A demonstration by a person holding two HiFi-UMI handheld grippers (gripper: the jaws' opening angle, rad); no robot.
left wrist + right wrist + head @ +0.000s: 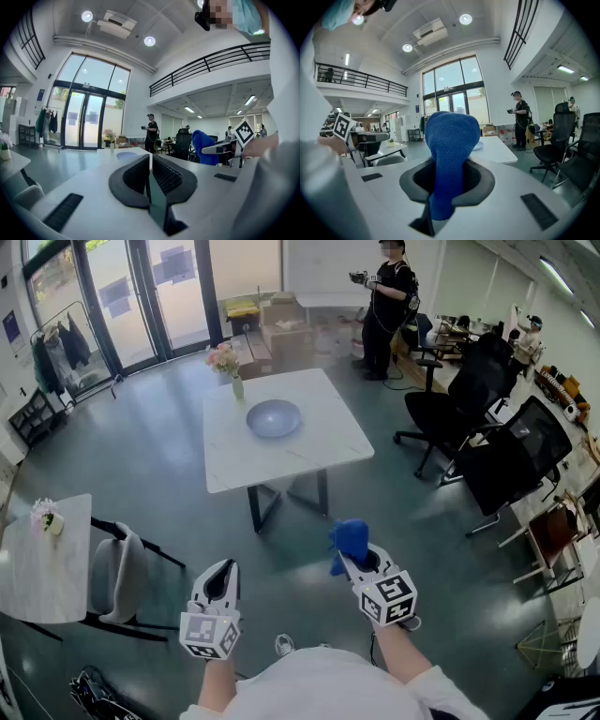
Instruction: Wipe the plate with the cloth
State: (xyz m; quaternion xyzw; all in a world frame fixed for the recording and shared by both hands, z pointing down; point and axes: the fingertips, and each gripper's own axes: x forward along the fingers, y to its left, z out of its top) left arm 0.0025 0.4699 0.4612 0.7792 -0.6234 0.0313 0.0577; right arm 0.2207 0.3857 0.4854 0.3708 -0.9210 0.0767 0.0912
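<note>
A pale blue plate (274, 417) lies on the white marble table (319, 442) well ahead of me; it also shows as the plate (127, 154) and the plate (478, 146) in the two gripper views. My right gripper (349, 550) is shut on a blue cloth (349, 542), which stands up bunched between the jaws as the cloth (449, 154). My left gripper (221, 579) is shut with nothing in it, its jaws meeting at the gripper (150, 172). Both are held close to my body, far short of the table.
A small vase of flowers (226, 362) stands at the table's far left corner. Black office chairs (459, 404) crowd the right side. A second table (42, 559) with a grey chair (117, 573) is at my left. A person in black (386, 301) stands beyond.
</note>
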